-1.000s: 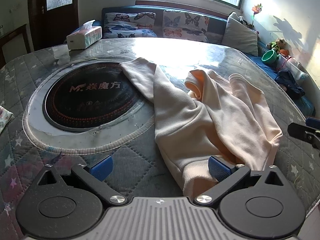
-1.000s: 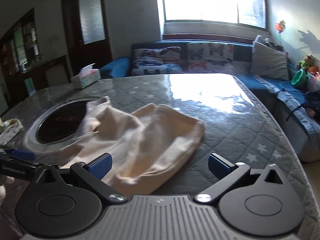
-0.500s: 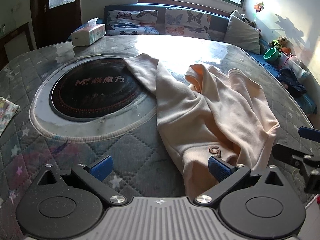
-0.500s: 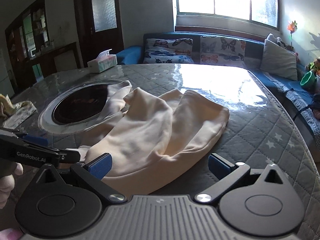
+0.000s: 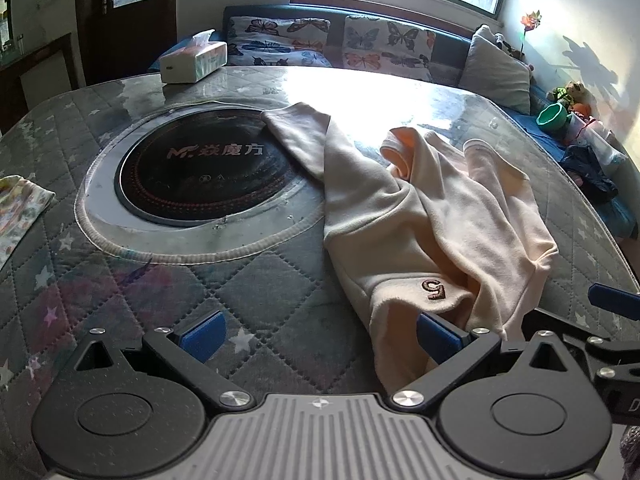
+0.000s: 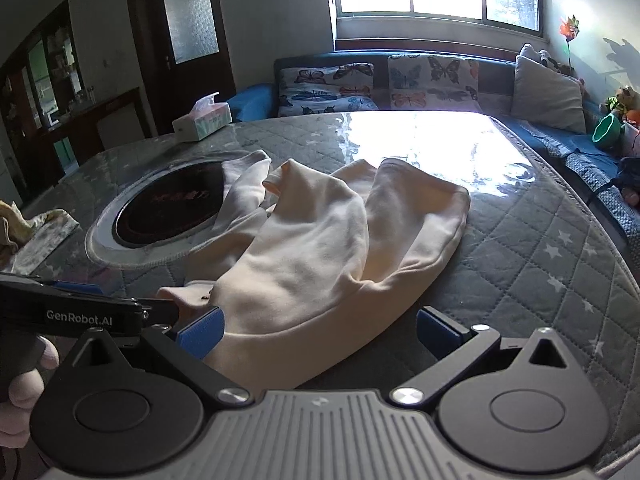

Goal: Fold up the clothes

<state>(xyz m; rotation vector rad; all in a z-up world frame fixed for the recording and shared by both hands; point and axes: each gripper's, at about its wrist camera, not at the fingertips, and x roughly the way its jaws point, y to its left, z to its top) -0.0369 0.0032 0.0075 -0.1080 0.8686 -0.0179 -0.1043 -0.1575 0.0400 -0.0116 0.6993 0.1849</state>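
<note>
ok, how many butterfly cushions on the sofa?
2, side by side along the sofa back behind the table: left cushion, right cushion. A plain grey pillow sits further right. More could be hidden out of view.

My left gripper (image 5: 320,338) hangs low at the near edge of the cream sweatshirt (image 5: 432,220), jaws spread wide. My right gripper (image 6: 320,332) sits just beside it, jaws equally wide, straddling the sweatshirt's near hem.
</note>
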